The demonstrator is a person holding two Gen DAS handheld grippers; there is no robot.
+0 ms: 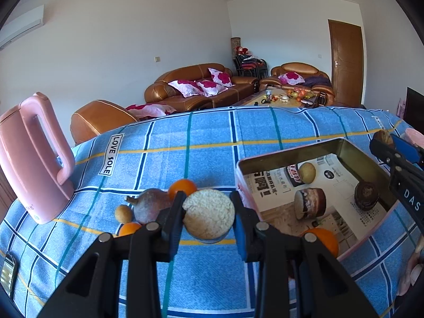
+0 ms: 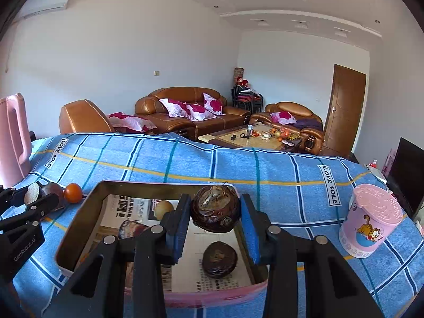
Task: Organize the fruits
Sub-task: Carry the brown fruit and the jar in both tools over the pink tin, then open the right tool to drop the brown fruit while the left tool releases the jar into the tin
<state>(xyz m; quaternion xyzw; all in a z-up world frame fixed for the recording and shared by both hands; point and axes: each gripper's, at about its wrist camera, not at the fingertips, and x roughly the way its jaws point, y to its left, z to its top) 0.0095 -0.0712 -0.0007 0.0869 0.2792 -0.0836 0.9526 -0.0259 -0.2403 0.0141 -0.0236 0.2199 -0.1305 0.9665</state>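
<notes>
The work surface is a table under a blue checked cloth (image 1: pixel 206 143), woven and slightly rumpled, printed with a "LOVE SOLE" label. A pink plastic kettle (image 1: pixel 34 164) stands at its left end, smooth and rigid, and a pink lidded cartoon cup (image 2: pixel 371 222) stands at its right.

The receiving container is a rectangular metal tin (image 2: pixel 79 220) with upright walls and a newspaper lining. Three pieces already lie in it: a pale round fruit (image 2: pixel 164 208), a cut half fruit (image 1: pixel 310 202) on its side, and a dark rough-skinned fruit (image 2: pixel 219 259).

The right gripper (image 2: pixel 216 224) is clamped on a dark glossy round fruit (image 2: pixel 216 209), held above the tin interior. The left gripper (image 1: pixel 208 217) is clamped on a halved fruit (image 1: pixel 209 213), its pale granular cut face towards the camera, held over the cloth just left of the tin.

Loose items remain on the cloth: a mottled purplish fruit (image 1: pixel 151 205) with a dry stem tip, two oranges (image 1: pixel 182 186) (image 1: pixel 129 228) beside it, a third orange (image 1: pixel 324 238) against the tin's near wall, and a small tan fruit (image 1: pixel 123 213).

Risks, as judged: both held pieces are rounded and gripped on curved flanks, so either could slip or rotate out. A high release could bruise fruit below. The two grippers converge on one tin and could collide.
</notes>
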